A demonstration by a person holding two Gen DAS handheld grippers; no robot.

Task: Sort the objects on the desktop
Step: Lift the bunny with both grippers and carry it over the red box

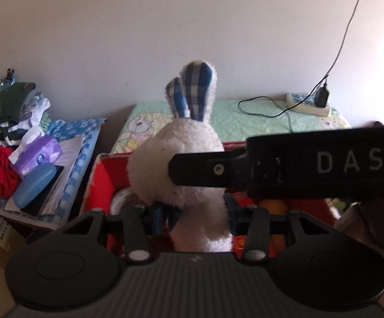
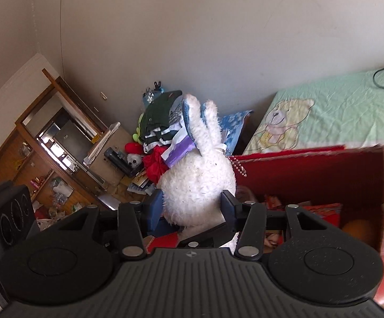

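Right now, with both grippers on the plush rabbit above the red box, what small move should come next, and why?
Probably lower the plush rabbit into the red box. Both the left gripper and right gripper have their jaws closed on it, and it hangs just over the box's open top.

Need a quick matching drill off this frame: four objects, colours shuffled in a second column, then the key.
Things:
1. plush rabbit
2. storage box
3. glasses case
4. tissue pack

Colours:
A. purple
B. red
C. white with blue plaid ears
D. light blue

Pairs: 1-C, 2-B, 3-D, 4-A
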